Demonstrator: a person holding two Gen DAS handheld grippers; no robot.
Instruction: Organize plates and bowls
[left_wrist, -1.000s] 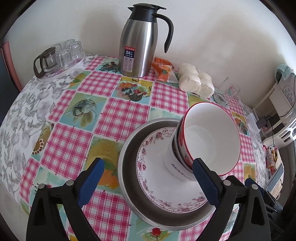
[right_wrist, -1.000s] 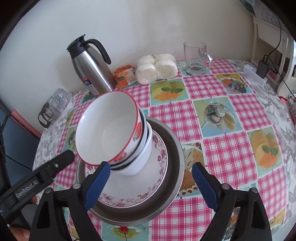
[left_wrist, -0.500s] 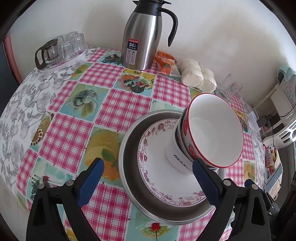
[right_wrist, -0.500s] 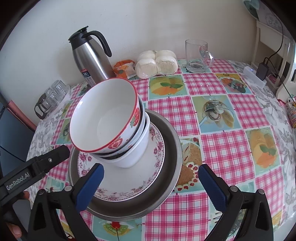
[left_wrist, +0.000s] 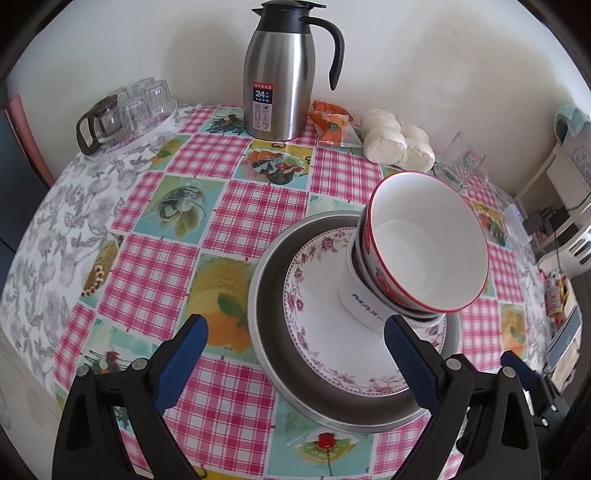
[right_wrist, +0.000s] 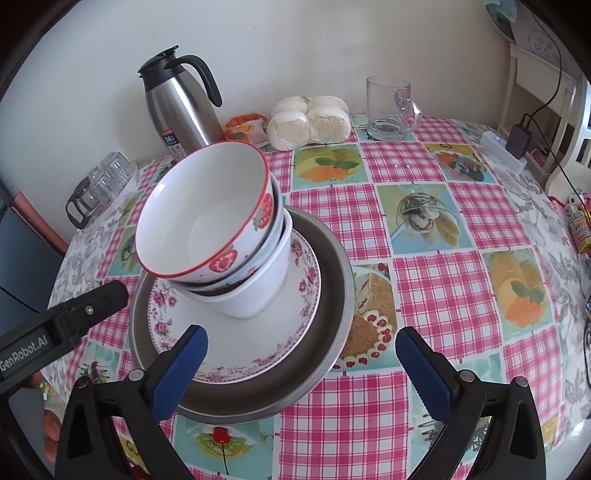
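Observation:
A metal basin (left_wrist: 269, 354) (right_wrist: 332, 295) holds a flower-rimmed plate (left_wrist: 321, 332) (right_wrist: 229, 343). On the plate stands a tilted stack of three bowls; the top one (left_wrist: 428, 243) (right_wrist: 203, 218) is white with a red rim and strawberry prints. My left gripper (left_wrist: 295, 347) is open near the basin's front, blue pads apart, nothing between them. My right gripper (right_wrist: 301, 354) is open too, held back from the stack over the basin's near rim. The left gripper's black body (right_wrist: 62, 325) shows at the right wrist view's left edge.
A steel thermos (left_wrist: 284, 70) (right_wrist: 177, 107), an orange snack packet (left_wrist: 330, 123), wrapped white buns (left_wrist: 397, 142) (right_wrist: 310, 122) and a glass mug (right_wrist: 391, 107) line the wall. A tray of glasses with a small jug (left_wrist: 125, 110) sits far left. A power strip (right_wrist: 502, 149) lies right.
Both grippers have drawn back a little from the bowl stack and tipped slightly. The right gripper's pads stand a bit wider than a second ago. The stack stays put.

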